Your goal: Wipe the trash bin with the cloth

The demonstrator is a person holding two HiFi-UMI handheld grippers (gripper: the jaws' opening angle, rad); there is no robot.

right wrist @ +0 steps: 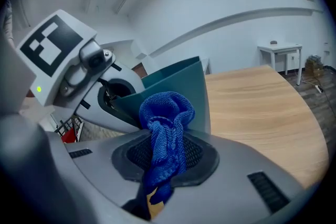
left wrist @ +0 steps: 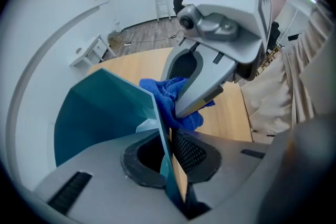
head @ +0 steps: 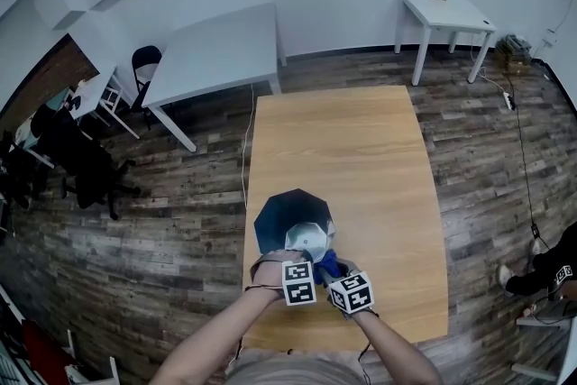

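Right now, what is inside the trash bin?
Bare teal walls of the trash bin and one of the left gripper's fingers, clamping its wall. That gripper covers the near side.

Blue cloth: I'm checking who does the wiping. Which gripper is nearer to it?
Right. The right gripper is shut on the blue cloth; the left gripper clamps the wall of the teal trash bin, just beside the cloth.
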